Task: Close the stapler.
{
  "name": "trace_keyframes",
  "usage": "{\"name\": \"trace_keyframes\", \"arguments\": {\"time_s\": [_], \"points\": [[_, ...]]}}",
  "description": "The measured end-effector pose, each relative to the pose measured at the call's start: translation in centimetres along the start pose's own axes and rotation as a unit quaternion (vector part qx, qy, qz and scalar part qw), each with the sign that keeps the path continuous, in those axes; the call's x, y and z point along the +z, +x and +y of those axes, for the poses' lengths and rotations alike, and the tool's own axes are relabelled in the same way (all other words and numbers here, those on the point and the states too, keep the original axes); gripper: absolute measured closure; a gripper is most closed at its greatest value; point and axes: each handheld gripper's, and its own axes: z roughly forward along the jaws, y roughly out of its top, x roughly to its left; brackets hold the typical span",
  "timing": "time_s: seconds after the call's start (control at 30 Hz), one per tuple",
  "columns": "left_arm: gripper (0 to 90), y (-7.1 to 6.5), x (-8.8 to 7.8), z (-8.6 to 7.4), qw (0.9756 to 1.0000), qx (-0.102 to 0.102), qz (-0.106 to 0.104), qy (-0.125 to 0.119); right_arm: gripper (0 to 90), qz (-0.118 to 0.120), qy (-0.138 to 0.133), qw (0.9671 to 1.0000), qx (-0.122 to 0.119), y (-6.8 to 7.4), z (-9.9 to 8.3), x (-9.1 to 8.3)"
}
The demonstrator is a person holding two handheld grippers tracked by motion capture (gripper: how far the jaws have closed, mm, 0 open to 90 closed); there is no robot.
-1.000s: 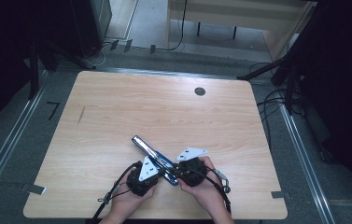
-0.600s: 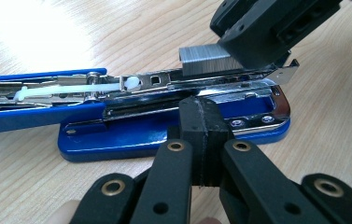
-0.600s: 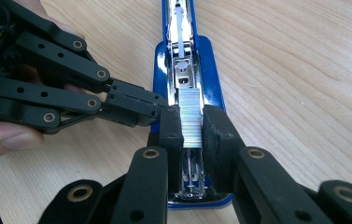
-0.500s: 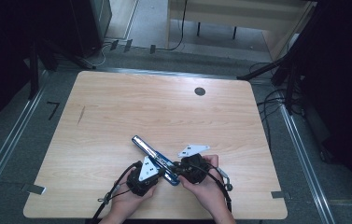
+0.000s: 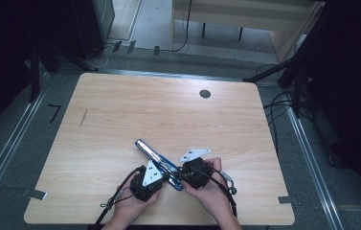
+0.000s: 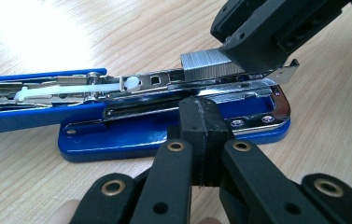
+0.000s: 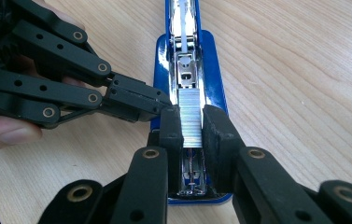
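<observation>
A blue stapler (image 5: 159,164) lies opened flat on the light wooden desk (image 5: 168,115), near the front edge, running from upper left to lower right in the high view. Its lid is swung back so the chrome magazine channel faces up, with the white pusher rod visible along it.

The right gripper (image 7: 192,126) holds a strip of staples (image 7: 190,116) clamped between its two black fingers (image 7: 171,126). The strip sits directly over the magazine channel at the front end of the stapler (image 7: 185,60), lined up with its length; whether it already rests in the channel cannot be told. In the left gripper view the same strip of staples (image 6: 201,63) shows as a grey block just above the chrome rail, with the right gripper (image 6: 262,35) reaching in from the upper right.

The left gripper (image 6: 202,116) has its fingers (image 6: 197,140) clenched together with nothing between them. Their joined tip meets the side of the stapler (image 6: 131,135) at the blue base, just below the rail. In the right gripper view the left gripper (image 7: 162,105) comes in from the left, its tip right beside the strip and the base.

Both hands sit close together at the front of the desk, the left hand (image 5: 132,206) and right hand (image 5: 211,191) each wrapped round its gripper, with cables trailing back towards the person
</observation>
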Motion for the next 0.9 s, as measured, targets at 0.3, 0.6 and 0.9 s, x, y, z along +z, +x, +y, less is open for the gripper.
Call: {"name": "trace_keyframes", "arguments": {"time_s": [0.3,0.6,0.9], "points": [[90.0,-0.01,0.01,0.00,1.0000,0.000,0.000,-0.001,80.0,0.000,0.003,1.0000,0.003,0.01,-0.02,0.14],[90.0,-0.03,0.01,0.00,1.0000,0.000,0.000,-0.001,80.0,-0.002,0.010,0.9999,0.003,0.10,-0.07,0.26],[90.0,-0.03,0.01,-0.01,1.0000,0.001,0.001,-0.001,79.6,-0.003,0.007,1.0000,0.004,-0.09,-0.09,0.22]]}}
